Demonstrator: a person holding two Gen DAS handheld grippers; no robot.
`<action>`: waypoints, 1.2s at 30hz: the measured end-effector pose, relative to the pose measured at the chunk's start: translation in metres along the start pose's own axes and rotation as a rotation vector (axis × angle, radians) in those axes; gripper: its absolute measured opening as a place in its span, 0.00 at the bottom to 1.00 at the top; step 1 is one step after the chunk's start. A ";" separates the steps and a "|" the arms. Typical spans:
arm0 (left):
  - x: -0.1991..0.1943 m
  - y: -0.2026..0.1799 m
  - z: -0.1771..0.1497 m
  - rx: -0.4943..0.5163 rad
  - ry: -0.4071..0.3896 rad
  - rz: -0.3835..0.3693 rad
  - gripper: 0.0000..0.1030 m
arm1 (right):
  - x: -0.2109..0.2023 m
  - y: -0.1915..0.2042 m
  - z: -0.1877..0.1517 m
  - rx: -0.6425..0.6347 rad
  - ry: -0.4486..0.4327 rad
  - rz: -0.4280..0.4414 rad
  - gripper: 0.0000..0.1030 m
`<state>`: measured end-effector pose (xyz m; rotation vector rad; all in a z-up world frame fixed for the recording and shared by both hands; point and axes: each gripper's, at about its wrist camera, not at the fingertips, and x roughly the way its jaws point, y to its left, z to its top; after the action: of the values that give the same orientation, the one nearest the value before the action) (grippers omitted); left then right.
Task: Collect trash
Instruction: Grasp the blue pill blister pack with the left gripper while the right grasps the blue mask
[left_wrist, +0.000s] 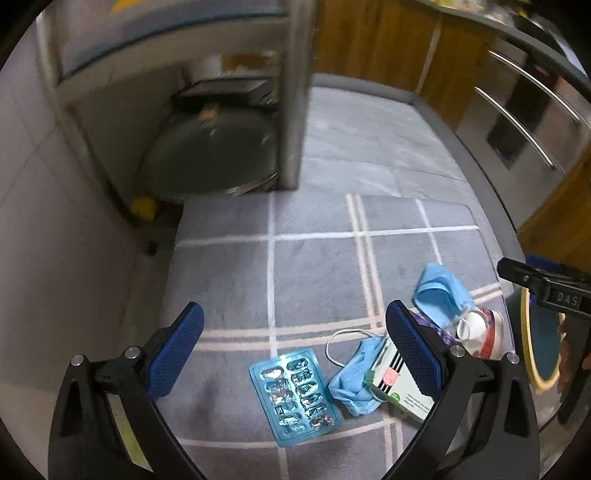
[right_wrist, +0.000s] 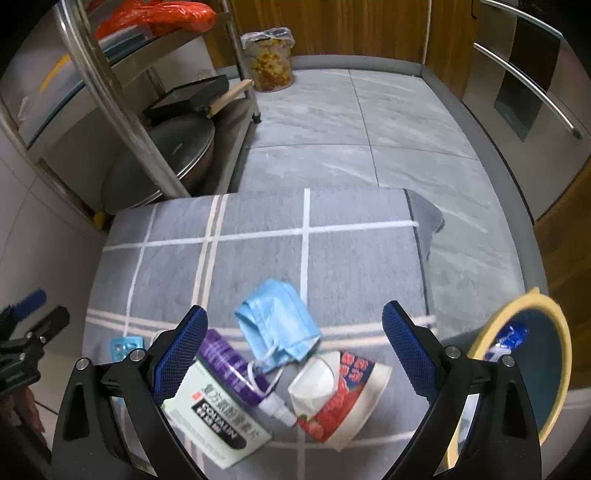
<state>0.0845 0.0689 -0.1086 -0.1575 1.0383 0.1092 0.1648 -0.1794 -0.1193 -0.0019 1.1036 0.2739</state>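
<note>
1. Floor (right_wrist: 369, 122): grey stone-look tiles, bordered by wooden cabinet fronts at the far side.
2. Metal rack (right_wrist: 122, 107): stands at the left; a large pan with a lid sits on its lowest shelf, an orange bag on an upper shelf.
3. Grey mat (right_wrist: 258, 258): pale grid lines, lying on the floor in front of the rack; all the loose trash rests on it.
4. Bin (right_wrist: 554, 350): yellow rim, dark teal inside, just beside the right edge of the mat; a blue-and-white wrapper lies inside.
5. Left claw (left_wrist: 295, 354): wide open, empty, hovering above the mat over the blister pack.
6. Right claw (right_wrist: 291, 350): wide open, empty, hovering above the cluster of trash.
7. Medicine box (right_wrist: 214, 417): white and green with a black band, flat on the mat, partly under the right claw's left finger.
8. Crushed cup (right_wrist: 340, 395): white with red strawberry print, on its side, right of the box.
9. Blue face mask (right_wrist: 277, 325): crumpled, overlapping a purple tube (right_wrist: 229, 369).
10. Second blue mask (left_wrist: 354, 384): crumpled against the box, its white ear loop spread on the mat.
11. Blister pack (left_wrist: 295, 395): blue tray with foil cells, flat, left of the second mask
</note>
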 end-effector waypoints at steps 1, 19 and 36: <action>0.006 0.003 -0.003 -0.026 0.019 0.010 0.94 | 0.004 0.001 0.002 -0.004 0.003 -0.003 0.92; 0.091 0.001 -0.056 -0.031 0.310 0.122 0.94 | 0.061 0.016 -0.006 -0.069 0.134 0.019 0.64; 0.107 0.005 -0.058 -0.087 0.348 0.156 0.95 | 0.103 0.025 -0.017 -0.163 0.246 -0.057 0.64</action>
<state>0.0886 0.0651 -0.2306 -0.1783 1.3936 0.2765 0.1877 -0.1348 -0.2139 -0.2163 1.3207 0.3175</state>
